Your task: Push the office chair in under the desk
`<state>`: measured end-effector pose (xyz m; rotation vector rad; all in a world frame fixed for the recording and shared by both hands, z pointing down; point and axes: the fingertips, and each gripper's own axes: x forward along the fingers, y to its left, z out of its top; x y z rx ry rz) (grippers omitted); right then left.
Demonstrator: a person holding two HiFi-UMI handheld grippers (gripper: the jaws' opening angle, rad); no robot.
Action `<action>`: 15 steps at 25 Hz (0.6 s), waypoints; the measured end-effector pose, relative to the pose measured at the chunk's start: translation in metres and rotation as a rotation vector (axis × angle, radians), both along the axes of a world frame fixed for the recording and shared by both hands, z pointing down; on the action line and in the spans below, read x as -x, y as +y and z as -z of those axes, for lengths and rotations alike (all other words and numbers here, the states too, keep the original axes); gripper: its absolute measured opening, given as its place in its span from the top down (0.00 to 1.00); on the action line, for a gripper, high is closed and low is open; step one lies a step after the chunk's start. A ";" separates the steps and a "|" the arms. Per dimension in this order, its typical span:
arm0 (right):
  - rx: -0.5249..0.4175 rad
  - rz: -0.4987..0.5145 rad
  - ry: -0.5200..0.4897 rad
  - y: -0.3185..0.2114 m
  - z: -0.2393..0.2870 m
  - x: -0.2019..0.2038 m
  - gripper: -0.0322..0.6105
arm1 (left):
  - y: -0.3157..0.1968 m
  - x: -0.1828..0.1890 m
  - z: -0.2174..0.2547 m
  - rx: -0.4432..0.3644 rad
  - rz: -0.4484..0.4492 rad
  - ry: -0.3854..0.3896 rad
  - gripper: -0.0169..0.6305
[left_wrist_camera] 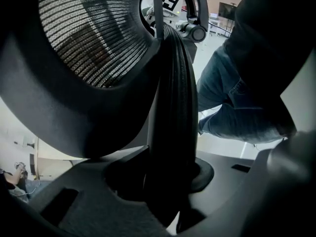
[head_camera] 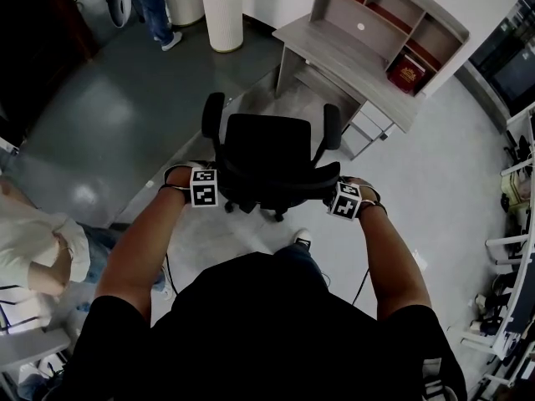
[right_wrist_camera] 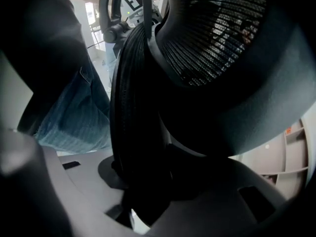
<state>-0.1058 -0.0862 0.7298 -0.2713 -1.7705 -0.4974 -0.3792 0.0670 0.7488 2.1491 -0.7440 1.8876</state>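
Note:
The black office chair stands on the floor in front of me, its seat facing the grey desk further ahead and to the right. A gap of floor lies between chair and desk. My left gripper is shut on the left edge of the chair's backrest, and my right gripper is shut on the right edge. In the left gripper view the ribbed backrest rim runs down between the jaws of the left gripper. The right gripper view shows the same rim between the jaws of the right gripper.
The desk has a shelf unit with a red box and drawers on its right side. A white ribbed column and a standing person's legs are at the back left. Another person is at my left. Racks line the right.

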 end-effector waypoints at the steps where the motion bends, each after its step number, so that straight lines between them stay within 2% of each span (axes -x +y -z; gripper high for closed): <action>1: 0.001 -0.008 0.001 0.001 0.000 0.001 0.69 | 0.000 0.002 0.000 0.001 -0.008 0.001 0.76; 15: -0.002 -0.066 0.000 0.007 -0.003 0.022 0.68 | -0.012 0.031 -0.003 0.005 -0.063 0.006 0.75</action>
